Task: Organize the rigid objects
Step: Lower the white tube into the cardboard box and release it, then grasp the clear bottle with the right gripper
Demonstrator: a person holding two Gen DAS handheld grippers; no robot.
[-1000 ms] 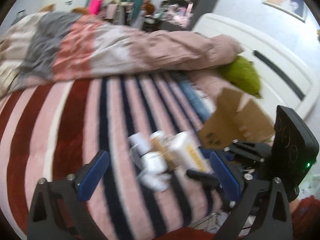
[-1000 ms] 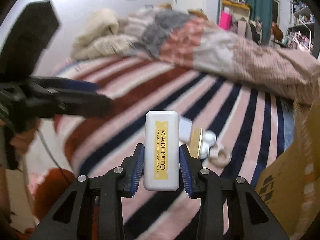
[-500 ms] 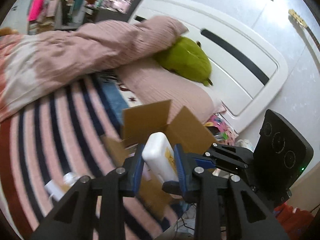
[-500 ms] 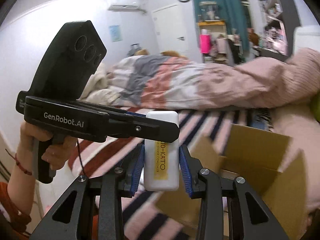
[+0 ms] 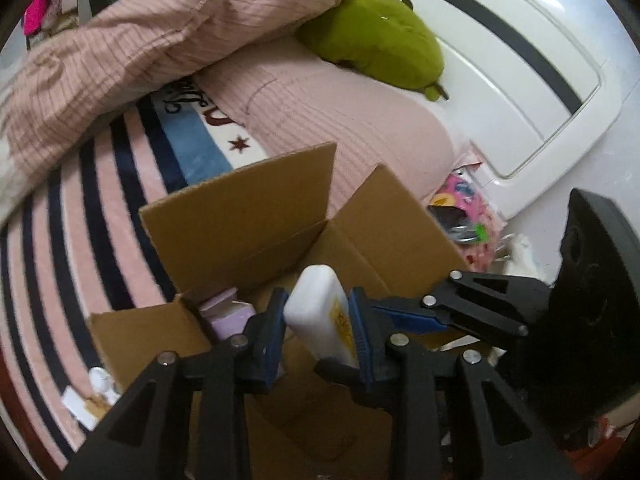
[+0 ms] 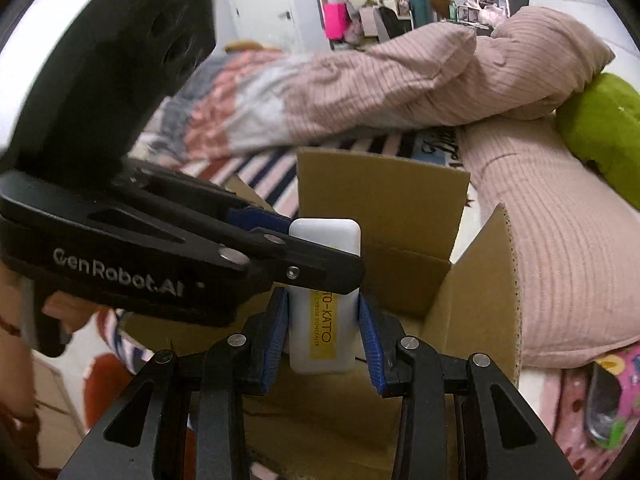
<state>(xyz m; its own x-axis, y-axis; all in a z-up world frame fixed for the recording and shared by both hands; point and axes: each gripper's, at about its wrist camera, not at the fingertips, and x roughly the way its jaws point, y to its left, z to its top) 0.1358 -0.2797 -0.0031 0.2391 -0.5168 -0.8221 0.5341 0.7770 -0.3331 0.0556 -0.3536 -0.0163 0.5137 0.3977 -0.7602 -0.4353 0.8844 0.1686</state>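
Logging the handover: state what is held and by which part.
A white case, held twice: the left gripper clamps its upper part, the right gripper its lower sides.

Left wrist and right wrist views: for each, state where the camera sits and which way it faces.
Left wrist: on the left gripper, facing cardboard box and headboard; own fingers show.
Right wrist: on the right gripper, facing box and far room; own fingers, person's left hand show.
Shared: white case gripped by both, box, green plush.

Both wrist views close above the open cardboard box (image 5: 256, 216) (image 6: 380, 200), shared.
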